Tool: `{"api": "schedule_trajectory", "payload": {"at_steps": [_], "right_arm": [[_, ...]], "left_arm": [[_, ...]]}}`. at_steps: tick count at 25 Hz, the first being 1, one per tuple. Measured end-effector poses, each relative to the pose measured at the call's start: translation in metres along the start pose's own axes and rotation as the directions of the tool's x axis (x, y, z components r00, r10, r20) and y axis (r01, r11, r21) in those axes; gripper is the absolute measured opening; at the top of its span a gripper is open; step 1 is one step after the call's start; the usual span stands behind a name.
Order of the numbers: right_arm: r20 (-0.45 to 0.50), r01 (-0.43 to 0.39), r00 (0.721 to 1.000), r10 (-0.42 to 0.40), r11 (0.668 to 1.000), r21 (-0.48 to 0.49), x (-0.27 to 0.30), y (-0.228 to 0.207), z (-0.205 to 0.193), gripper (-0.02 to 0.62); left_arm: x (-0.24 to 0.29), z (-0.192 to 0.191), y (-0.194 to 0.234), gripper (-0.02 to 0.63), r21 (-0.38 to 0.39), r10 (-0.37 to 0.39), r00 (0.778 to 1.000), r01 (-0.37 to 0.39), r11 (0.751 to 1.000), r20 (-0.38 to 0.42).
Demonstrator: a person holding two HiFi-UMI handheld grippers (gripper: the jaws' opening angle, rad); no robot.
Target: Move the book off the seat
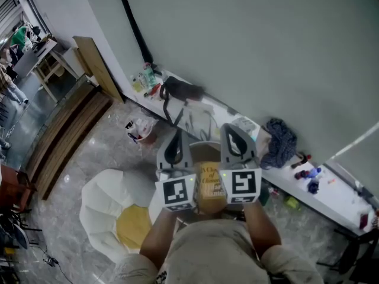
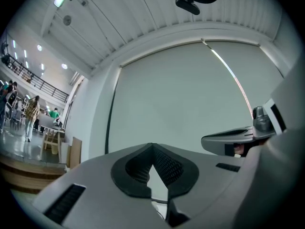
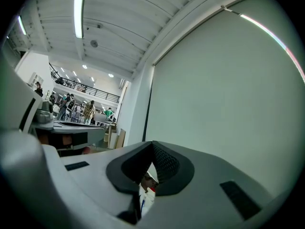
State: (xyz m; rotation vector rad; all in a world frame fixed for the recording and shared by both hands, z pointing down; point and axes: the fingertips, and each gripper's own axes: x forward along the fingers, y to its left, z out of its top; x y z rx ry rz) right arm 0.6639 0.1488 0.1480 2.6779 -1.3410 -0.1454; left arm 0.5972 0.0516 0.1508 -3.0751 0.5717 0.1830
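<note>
In the head view a tan book (image 1: 210,188) with dark print on its cover lies low between my two hands; what it rests on is hidden by my arms and body. The left gripper (image 1: 174,136) and the right gripper (image 1: 231,129) are held up side by side above it, both pointing at the pale wall. Neither touches the book. In the left gripper view the left gripper (image 2: 152,149) has its jaws shut together with nothing held. The right gripper (image 3: 152,146) is likewise shut and empty. A white shell-shaped chair (image 1: 98,200) with a yellow cushion (image 1: 133,226) stands at lower left.
A white ledge (image 1: 308,188) runs along the wall with bottles (image 1: 145,78), a black bag (image 1: 180,93), a blue cloth (image 1: 279,139) and small toys (image 1: 308,175). A wooden board (image 1: 98,67) leans on the wall. Wooden steps (image 1: 62,135) descend at left. A small bag (image 1: 139,129) sits on the floor.
</note>
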Motion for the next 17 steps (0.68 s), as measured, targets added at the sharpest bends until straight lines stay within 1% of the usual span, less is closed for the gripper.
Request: {"api": "schedule_trajectory", "payload": {"at_steps": [6,10,17], "right_arm": [[-0.019,0.012,1.000,-0.012,1.000,0.006,-0.003,-0.005,-0.007,0.005],[-0.031,0.014,0.999,-0.014,1.000,-0.008,-0.006,-0.007,-0.013,0.005],[-0.029,0.026,0.999,-0.026,1.000,0.006,-0.009,-0.011,-0.016,0.005]], "left_arm": [[0.002,-0.005,0.002,0.002,0.006,0.008,1.000,-0.008,1.000,-0.007],[0.002,-0.008,-0.003,0.002,0.003,0.000,1.000,0.000,1.000,-0.004],[0.001,-0.011,-0.009,0.002,0.006,0.005,1.000,-0.005,1.000,0.006]]}}
